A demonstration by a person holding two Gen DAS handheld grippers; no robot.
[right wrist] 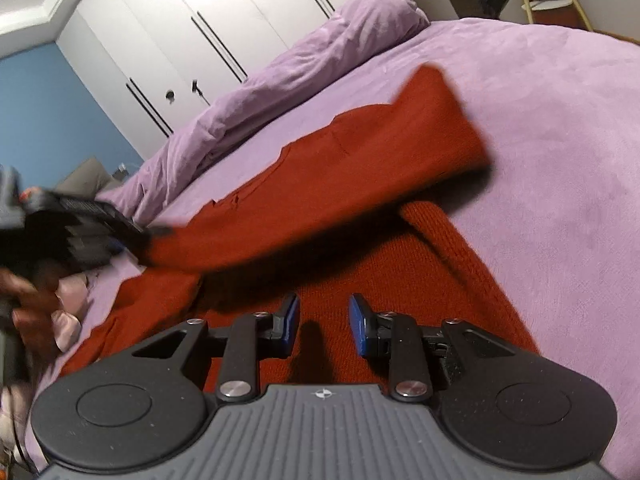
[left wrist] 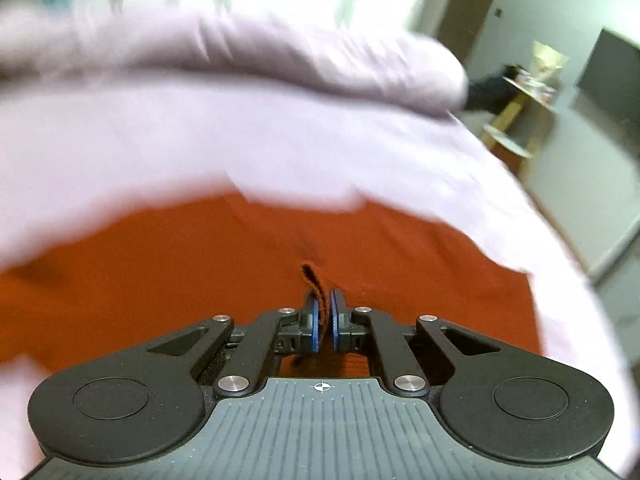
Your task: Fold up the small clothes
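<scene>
A rust-red knitted garment (right wrist: 360, 168) lies on a lilac bedspread (right wrist: 540, 128). My left gripper (left wrist: 323, 312) is shut on an edge of the red garment (left wrist: 200, 264), a strip of knit pinched between its blue pads. In the right wrist view the left gripper (right wrist: 132, 236) holds that edge lifted, so a flap of the garment hangs above the rest and casts a shadow. My right gripper (right wrist: 324, 320) is open and empty just above the lower part of the garment.
A rolled lilac duvet (right wrist: 280, 80) lies along the far side of the bed. White wardrobe doors (right wrist: 200, 20) stand behind. A wooden side stand (left wrist: 516, 120) is off the bed's right edge. Pale pink cloth (right wrist: 70, 300) lies at the left.
</scene>
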